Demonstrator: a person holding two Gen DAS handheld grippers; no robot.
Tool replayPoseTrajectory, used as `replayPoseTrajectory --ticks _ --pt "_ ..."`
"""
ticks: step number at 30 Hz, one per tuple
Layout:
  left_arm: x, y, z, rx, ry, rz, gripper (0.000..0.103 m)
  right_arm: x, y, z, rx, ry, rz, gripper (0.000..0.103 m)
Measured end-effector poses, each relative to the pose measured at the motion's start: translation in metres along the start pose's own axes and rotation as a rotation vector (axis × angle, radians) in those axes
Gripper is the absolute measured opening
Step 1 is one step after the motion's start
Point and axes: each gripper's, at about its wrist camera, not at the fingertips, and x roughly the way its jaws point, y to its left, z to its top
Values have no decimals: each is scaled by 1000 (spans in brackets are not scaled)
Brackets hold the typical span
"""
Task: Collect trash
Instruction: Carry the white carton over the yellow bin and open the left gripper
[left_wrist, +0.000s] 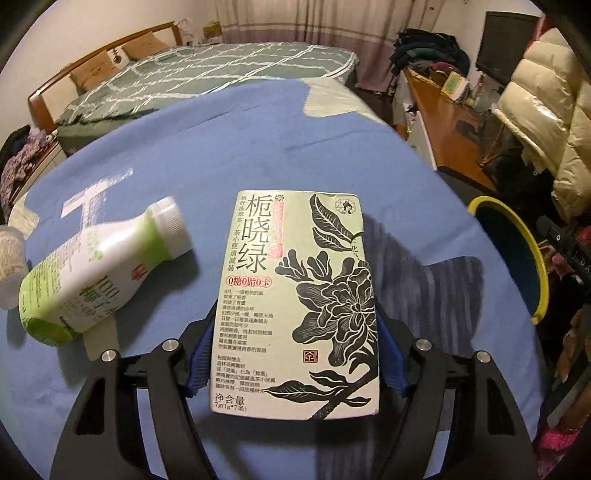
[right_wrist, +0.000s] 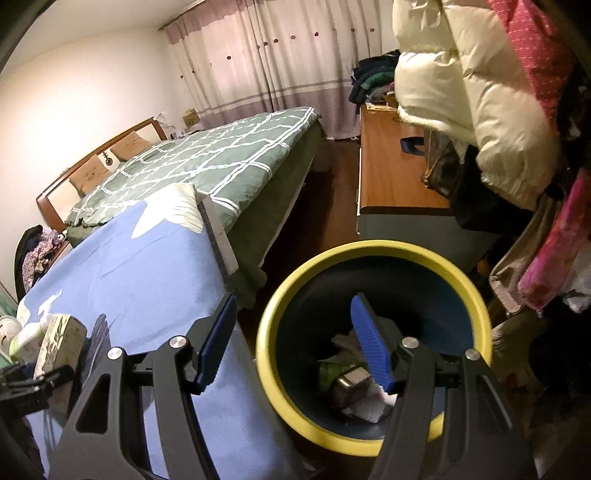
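A flat pale-green tea box (left_wrist: 295, 306) with a black flower print sits between the blue pads (left_wrist: 201, 358) of my left gripper (left_wrist: 295, 347), which is shut on its two long sides; its shadow falls to the right on the blue cloth. In the right wrist view the same box (right_wrist: 59, 343) is at the far left. A white-and-green drink bottle (left_wrist: 103, 266) lies on its side left of the box. My right gripper (right_wrist: 293, 306) is open with nothing between its fingers, over the near-left rim of the yellow-rimmed bin (right_wrist: 373, 249), which holds crumpled paper and a dark item.
The blue cloth covers a table (left_wrist: 221, 140) whose right edge meets the bin (left_wrist: 517, 258). A clear container (left_wrist: 9, 266) stands at the far left. Behind are a green-quilted bed (right_wrist: 207, 162), a wooden desk (right_wrist: 391, 173) and a hanging cream puffer jacket (right_wrist: 472, 96).
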Motion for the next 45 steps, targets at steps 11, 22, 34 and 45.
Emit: replayPoseTrajectory --ticks 11,22,34,45 --pt "-12 -105 33 157 -38 -135 71 -35 -52 5 30 -46 -41 61" --pt "31 -238 57 319 41 -241 72 -45 -101 -7 47 -16 -109 61" --pt "65 -288 60 352 70 -222 92 -51 -127 -9 76 -17 -129 61" --pt "-46 -164 48 171 -239 -200 98 -45 -94 -10 20 -3 -78 62"
